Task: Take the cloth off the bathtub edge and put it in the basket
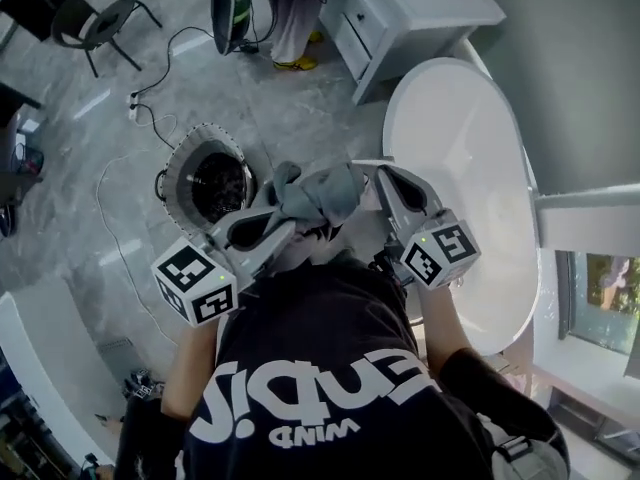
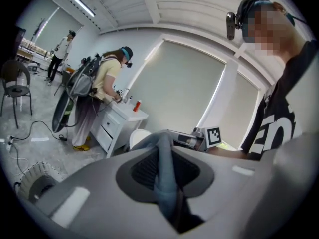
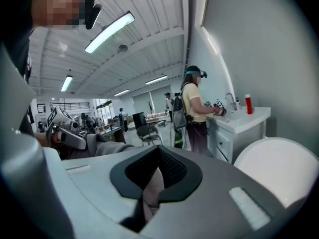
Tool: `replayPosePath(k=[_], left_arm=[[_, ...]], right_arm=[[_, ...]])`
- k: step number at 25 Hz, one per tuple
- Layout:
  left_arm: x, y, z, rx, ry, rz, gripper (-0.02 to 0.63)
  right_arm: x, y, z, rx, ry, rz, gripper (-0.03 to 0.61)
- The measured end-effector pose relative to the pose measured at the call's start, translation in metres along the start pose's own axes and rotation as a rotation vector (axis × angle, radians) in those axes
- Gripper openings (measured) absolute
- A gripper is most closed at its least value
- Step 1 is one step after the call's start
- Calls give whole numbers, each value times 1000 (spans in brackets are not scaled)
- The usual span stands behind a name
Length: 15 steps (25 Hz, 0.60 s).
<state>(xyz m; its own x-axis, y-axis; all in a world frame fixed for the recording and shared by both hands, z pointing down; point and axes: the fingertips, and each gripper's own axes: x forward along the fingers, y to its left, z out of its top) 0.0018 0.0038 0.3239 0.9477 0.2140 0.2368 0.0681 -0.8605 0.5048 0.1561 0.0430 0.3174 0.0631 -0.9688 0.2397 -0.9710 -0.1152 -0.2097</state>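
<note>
While aloft beside round grey-rimmed basket [image 1: 178, 178], grips crumpled grey fabric cloth [image 1: 325, 196] with left gripper [image 1: 285, 226] and right gripper [image 1: 378, 183], both clamped on it.

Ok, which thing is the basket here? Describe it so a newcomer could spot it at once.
Start at the big white bathtub on the right of the head view and look left across the grey floor. The basket stands there, just beyond the bunched grey cloth. It is the only round thing with a pale rim and a dark inside.
</note>
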Motion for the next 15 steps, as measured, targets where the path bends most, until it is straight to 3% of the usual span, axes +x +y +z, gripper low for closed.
replayPosePath(k=[4,15], left_arm=[[-27,29,7,-10,-46,133,49],[-62,88,12,-106,-135,393,48]], right_arm=[[52,28,7,-25,42,139,9],[154,71,10,-77,138,415,9]])
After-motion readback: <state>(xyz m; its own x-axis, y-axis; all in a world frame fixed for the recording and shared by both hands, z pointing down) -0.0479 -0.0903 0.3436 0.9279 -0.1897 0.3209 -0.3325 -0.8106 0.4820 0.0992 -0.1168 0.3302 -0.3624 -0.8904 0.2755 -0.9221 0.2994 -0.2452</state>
